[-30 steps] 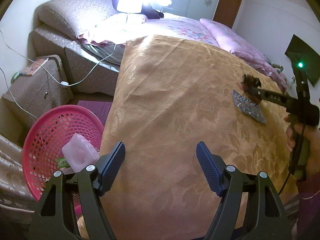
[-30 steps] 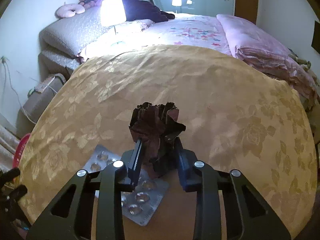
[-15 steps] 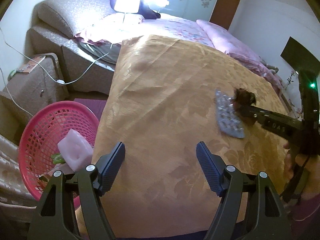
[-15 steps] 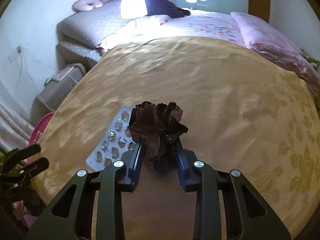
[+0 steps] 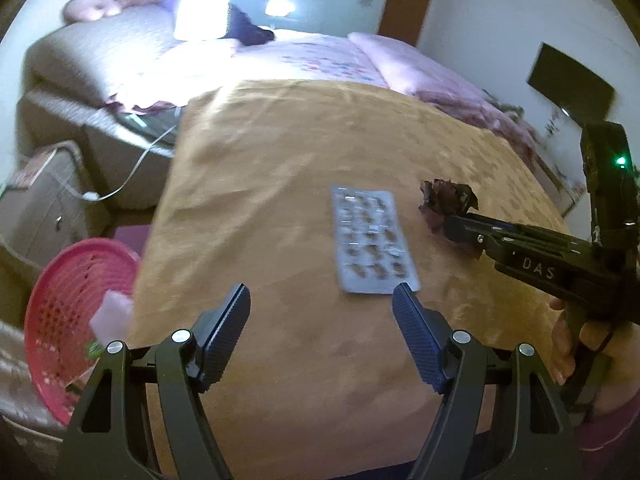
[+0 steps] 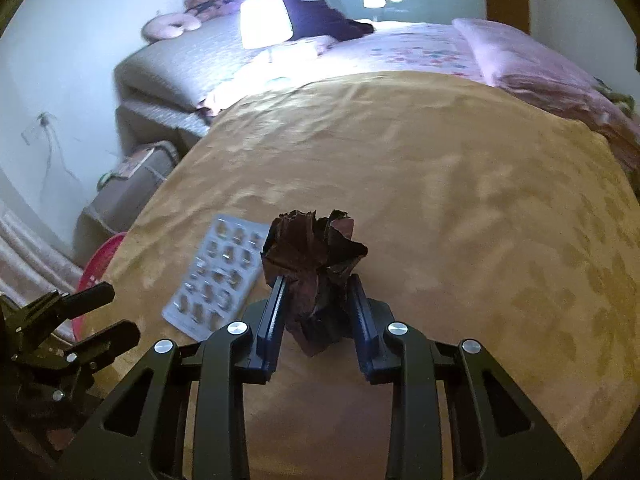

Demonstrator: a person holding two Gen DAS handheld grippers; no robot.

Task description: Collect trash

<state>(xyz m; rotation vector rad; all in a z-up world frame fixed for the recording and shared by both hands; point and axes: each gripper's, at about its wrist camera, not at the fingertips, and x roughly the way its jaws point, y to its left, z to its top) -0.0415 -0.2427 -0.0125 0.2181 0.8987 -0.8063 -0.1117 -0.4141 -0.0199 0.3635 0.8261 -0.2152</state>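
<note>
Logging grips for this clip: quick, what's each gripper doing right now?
Left gripper: open, holding nothing, over the gold bedspread.
Right gripper: shut on the crumpled dark wrapper, beside the blister pack.

Dim bedroom, glaring lamp (image 5: pixel 202 14) at the bedhead, motion blur, fisheye bending and dark corners.

Blister pack (image 5: pixel 372 240) on bedspread (image 5: pixel 280 168), basket (image 5: pixel 68 320) left.

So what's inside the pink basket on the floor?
In the pink basket there's a pale pink block and a bit of green wrapper. The left hand-held gripper and the bedspread hide the rest.
</note>
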